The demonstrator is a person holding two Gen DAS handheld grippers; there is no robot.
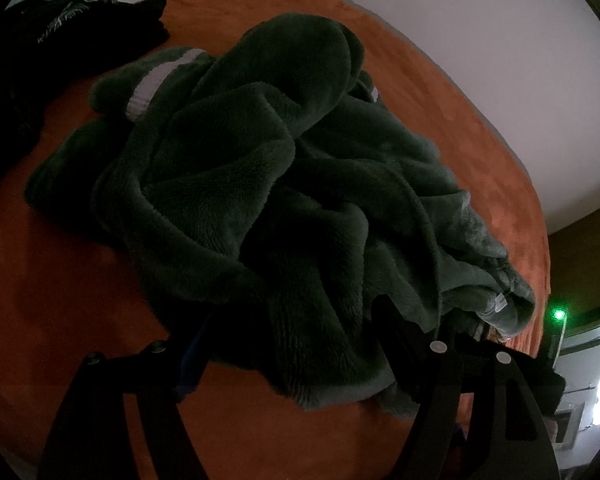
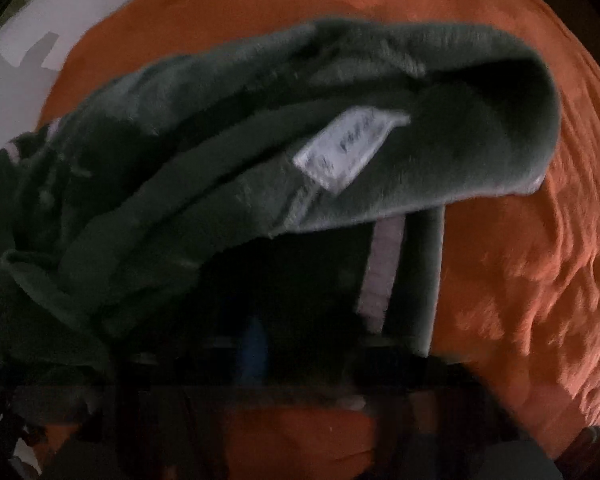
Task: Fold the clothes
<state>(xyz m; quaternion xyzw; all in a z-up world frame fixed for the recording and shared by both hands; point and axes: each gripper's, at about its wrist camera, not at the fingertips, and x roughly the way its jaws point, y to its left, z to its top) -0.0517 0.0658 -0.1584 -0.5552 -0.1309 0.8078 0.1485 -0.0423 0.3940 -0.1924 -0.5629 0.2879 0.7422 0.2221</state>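
Observation:
A dark green fleece garment [image 1: 260, 184] lies crumpled on the orange bed cover [image 1: 60, 288]; a white-striped cuff [image 1: 152, 84] shows at its far left. My left gripper [image 1: 296, 324] points down at the near hem. Its jaws stand wide apart, with a fold of the fleece lying loose between and over the fingertips [image 1: 384, 320]. In the blurred right wrist view the same garment [image 2: 180, 160] fills the frame, showing a white label [image 2: 344, 148] and a pale strip [image 2: 380, 272]. My right gripper [image 2: 276, 352] is dark under the fleece, jaws together. Whether cloth is pinched is hidden.
A heap of black clothes [image 1: 80, 20] sits at the far left of the bed. A white wall [image 1: 460, 40] rises behind. The bed's edge curves down the right, where a green light [image 1: 558, 314] glows. Rumpled orange cover [image 2: 540, 280] spreads to the right.

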